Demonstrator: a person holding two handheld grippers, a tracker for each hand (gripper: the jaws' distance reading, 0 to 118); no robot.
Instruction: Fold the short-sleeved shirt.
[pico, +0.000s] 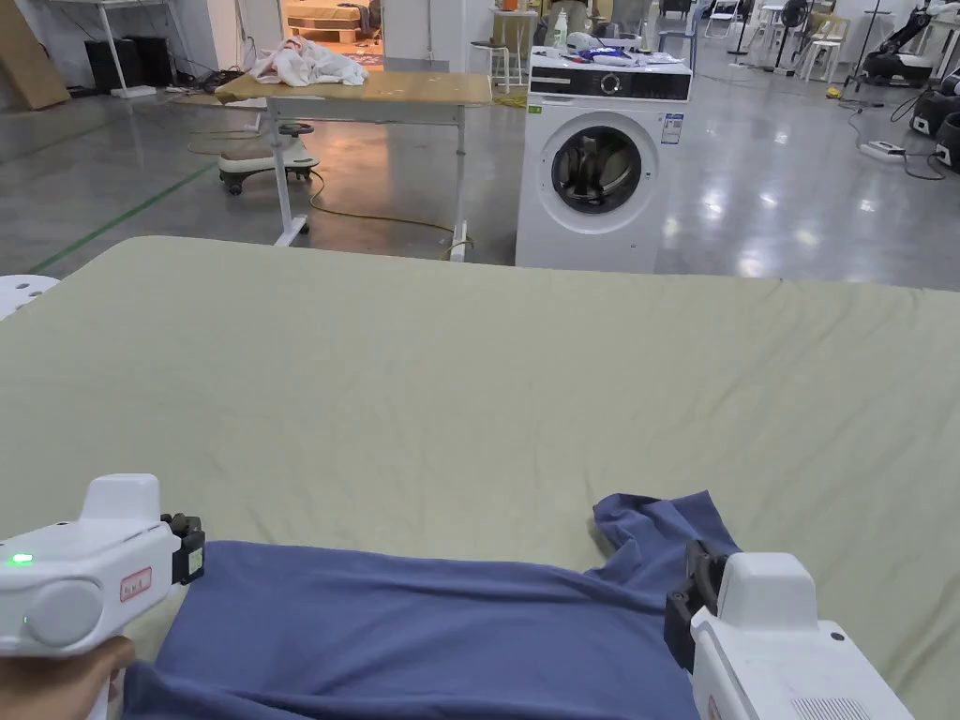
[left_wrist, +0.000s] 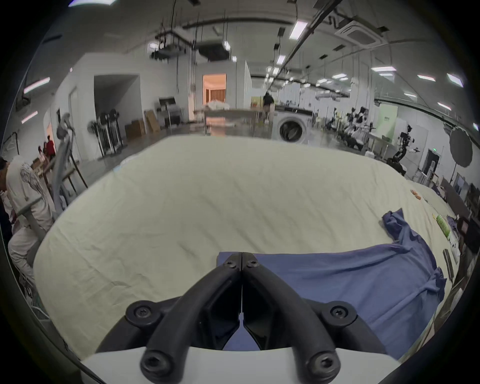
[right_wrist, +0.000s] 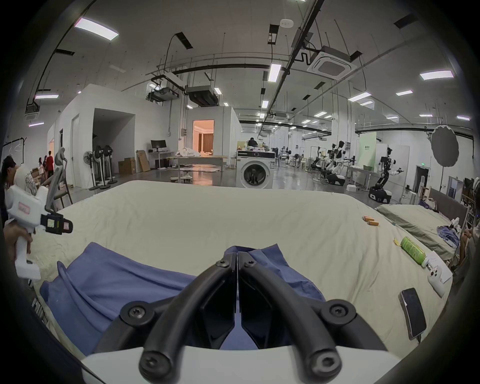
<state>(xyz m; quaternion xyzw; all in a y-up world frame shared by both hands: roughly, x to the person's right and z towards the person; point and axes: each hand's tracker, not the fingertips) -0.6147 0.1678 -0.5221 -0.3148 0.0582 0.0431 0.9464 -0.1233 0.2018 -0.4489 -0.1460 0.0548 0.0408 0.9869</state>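
Nearby, a phone (right_wrist: 413, 313) and possibly a bottle (right_wrist: 412, 250) flank the shirt (right_wrist: 124, 285).

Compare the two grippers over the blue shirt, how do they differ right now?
The left gripper sits at the shirt's straight far corner, while the right gripper sits at its sleeve end, where the cloth bunches. In the head view the left gripper's body lies sideways with a green light showing; the right gripper's body angles away from the camera. Shared: both have their jaws together, tips over the blue cloth on the bed sheet.
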